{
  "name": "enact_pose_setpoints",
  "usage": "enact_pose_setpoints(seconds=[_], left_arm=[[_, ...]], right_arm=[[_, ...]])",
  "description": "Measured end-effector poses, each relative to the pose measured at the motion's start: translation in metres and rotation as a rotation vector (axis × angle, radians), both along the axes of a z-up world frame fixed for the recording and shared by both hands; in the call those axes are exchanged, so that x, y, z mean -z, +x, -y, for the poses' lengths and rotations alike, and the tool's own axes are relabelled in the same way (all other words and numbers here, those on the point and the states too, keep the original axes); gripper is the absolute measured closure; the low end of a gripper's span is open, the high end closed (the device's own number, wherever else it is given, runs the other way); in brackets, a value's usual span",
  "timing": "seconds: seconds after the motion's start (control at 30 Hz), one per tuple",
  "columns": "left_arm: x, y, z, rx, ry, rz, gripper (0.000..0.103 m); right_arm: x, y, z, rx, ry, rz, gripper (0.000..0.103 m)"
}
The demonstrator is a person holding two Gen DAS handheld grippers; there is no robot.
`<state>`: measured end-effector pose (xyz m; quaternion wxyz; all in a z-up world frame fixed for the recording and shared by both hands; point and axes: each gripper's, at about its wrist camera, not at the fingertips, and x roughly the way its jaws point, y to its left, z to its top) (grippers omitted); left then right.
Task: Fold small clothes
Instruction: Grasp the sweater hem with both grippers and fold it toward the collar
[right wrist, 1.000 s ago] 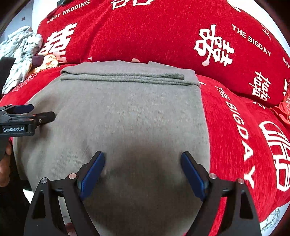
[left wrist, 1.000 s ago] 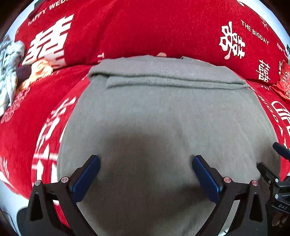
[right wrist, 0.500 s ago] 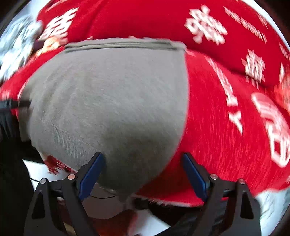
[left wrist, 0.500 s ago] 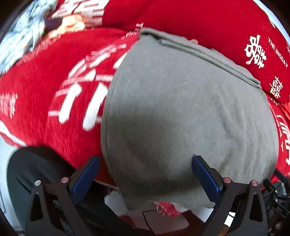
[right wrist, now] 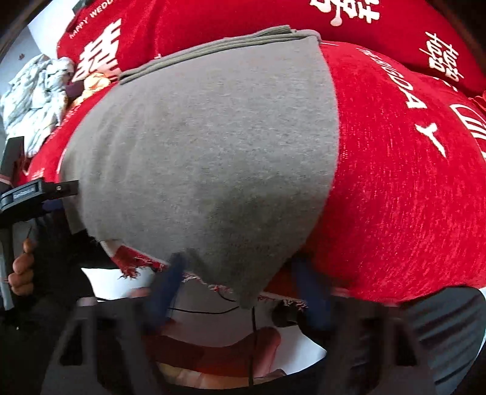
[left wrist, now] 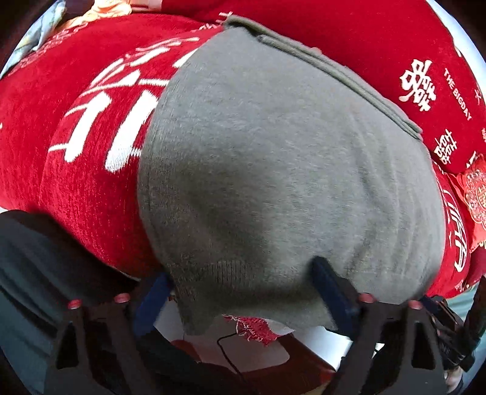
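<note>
Grey garment (left wrist: 273,170) flat on red cover (left wrist: 91,182), near hem overhanging toward both: left gripper (left wrist: 243,291) closing, straddling left corner; right gripper (right wrist: 240,285) closing around right corner, grip unclear.

Grey garment (left wrist: 273,170) covers the near middle of the red blanket (left wrist: 91,188), its hem overhanging the front edge. Bare blanket open to either side. Crumpled pale clothes (right wrist: 33,100) block the far-left corner. Red cushion (right wrist: 212,21) walls off the back. Below the edge, a thin black cable (right wrist: 252,340) crosses the gap.
</note>
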<state>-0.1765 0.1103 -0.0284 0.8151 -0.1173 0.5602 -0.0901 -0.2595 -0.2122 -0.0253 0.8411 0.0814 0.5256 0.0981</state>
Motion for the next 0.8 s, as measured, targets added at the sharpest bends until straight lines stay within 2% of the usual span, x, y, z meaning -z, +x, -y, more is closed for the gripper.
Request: enact_pose_setpoints(seconds=[0.03, 0.07, 0.1, 0.13, 0.27, 0.37, 0.53, 0.67, 0.8], left_arm=[[-0.003, -0.003, 0.000, 0.008, 0.000, 0.011, 0.038], [-0.007, -0.006, 0.000, 0.020, 0.001, 0.025, 0.047], [-0.011, -0.009, 0.001, 0.032, 0.001, 0.034, 0.070], [-0.015, -0.011, 0.001, 0.046, -0.005, 0.042, 0.086], [-0.039, -0.016, -0.009, 0.065, -0.029, 0.095, 0.087], [-0.066, -0.007, -0.012, 0.073, -0.053, 0.174, 0.091], [-0.098, 0.047, -0.008, 0.060, -0.065, 0.250, 0.091], [-0.090, 0.088, -0.014, 0.042, -0.089, 0.208, 0.091], [-0.063, 0.106, -0.023, 0.013, -0.157, 0.087, 0.090]], right_arm=[[0.002, 0.001, 0.002, -0.002, 0.025, -0.011, 0.094], [0.004, 0.001, 0.005, 0.003, 0.050, -0.016, 0.094], [0.004, 0.001, 0.007, 0.005, 0.067, -0.013, 0.094], [0.001, -0.001, 0.010, -0.002, 0.088, 0.002, 0.095], [-0.032, -0.002, 0.013, -0.052, 0.160, 0.115, 0.096], [-0.060, 0.006, 0.017, -0.061, 0.175, 0.200, 0.096], [-0.096, 0.041, 0.033, -0.007, 0.218, 0.335, 0.096], [-0.091, 0.083, 0.045, 0.087, 0.256, 0.329, 0.096], [-0.065, 0.109, 0.043, 0.118, 0.232, 0.257, 0.096]])
